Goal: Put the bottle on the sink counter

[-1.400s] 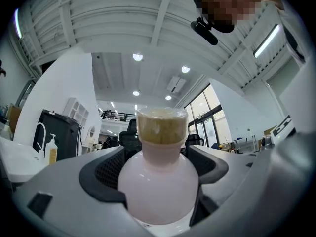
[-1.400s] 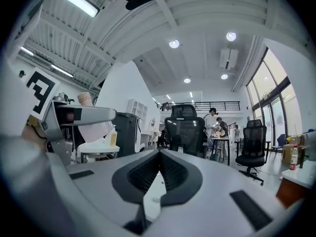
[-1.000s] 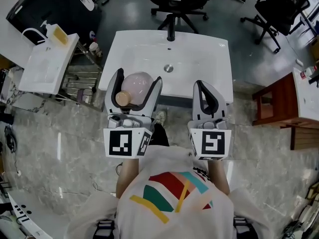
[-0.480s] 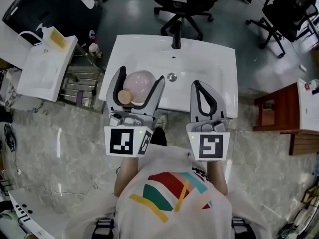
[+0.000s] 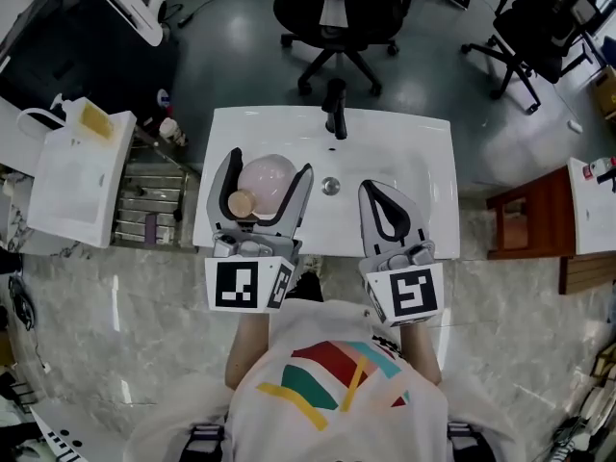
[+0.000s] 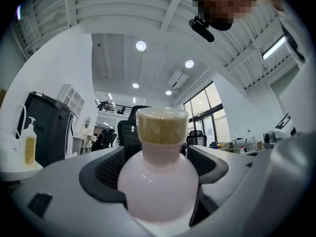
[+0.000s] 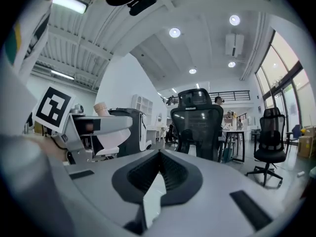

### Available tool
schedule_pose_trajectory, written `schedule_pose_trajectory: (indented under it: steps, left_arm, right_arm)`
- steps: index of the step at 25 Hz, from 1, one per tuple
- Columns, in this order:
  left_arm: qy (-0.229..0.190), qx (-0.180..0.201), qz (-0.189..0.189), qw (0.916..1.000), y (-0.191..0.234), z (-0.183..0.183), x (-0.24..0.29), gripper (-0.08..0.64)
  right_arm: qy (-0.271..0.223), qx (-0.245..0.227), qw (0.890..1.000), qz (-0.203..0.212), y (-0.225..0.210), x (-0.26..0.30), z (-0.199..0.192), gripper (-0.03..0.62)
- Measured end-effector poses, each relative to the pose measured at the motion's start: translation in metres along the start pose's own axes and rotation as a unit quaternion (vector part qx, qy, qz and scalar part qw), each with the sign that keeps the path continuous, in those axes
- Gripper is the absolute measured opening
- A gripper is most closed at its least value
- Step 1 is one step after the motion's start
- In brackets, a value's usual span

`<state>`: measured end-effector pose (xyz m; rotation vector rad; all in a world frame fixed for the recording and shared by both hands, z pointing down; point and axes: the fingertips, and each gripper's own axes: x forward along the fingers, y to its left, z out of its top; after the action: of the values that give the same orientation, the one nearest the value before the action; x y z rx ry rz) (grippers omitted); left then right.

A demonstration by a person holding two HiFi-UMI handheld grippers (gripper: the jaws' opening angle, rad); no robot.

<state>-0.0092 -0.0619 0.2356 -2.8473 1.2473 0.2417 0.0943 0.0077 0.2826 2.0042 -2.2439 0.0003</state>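
A round pale-pink bottle (image 5: 269,176) with a cork-coloured cap (image 5: 240,201) lies between the jaws of my left gripper (image 5: 269,166), which is shut on it. The cap points back toward me. The bottle hangs over the left part of the white sink counter (image 5: 423,142). In the left gripper view the bottle (image 6: 159,181) fills the space between the dark pads, cap uppermost. My right gripper (image 5: 373,189) is over the counter's front right, shut and holding nothing. The right gripper view shows its pads (image 7: 174,174) meeting at the tips.
A black faucet (image 5: 335,109) stands at the back of the basin, with the drain (image 5: 330,187) between the two grippers. Beyond it is a black office chair (image 5: 332,17). A second white sink (image 5: 67,176) and a metal rack (image 5: 149,205) are at left, a wooden stool (image 5: 525,224) at right.
The sink counter has come nearer: both grippers now reach further over the basin. The left gripper still holds the bottle; the right stays shut.
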Motion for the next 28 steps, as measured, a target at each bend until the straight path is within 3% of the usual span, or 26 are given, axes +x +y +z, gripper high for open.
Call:
schedule_pose_trajectory:
  steps: [6,15,28]
  left_arm:
    - [0.008,-0.009,-0.022,0.9997,0.017,-0.008,0.034,0.394]
    - [0.016,-0.012,-0.049,0.9986,0.036,-0.015,0.070,0.394]
    - [0.019,-0.003,-0.035,0.9992,0.041,-0.020,0.086,0.394]
  right_arm:
    - [0.015,0.007,0.999,-0.031,-0.016,0.029,-0.001,0.012]
    - [0.028,0.026,0.999,-0.031,-0.020,0.078,0.000,0.012]
    - [0.024,0.033,0.999,-0.031,-0.037,0.101,-0.001,0.012]
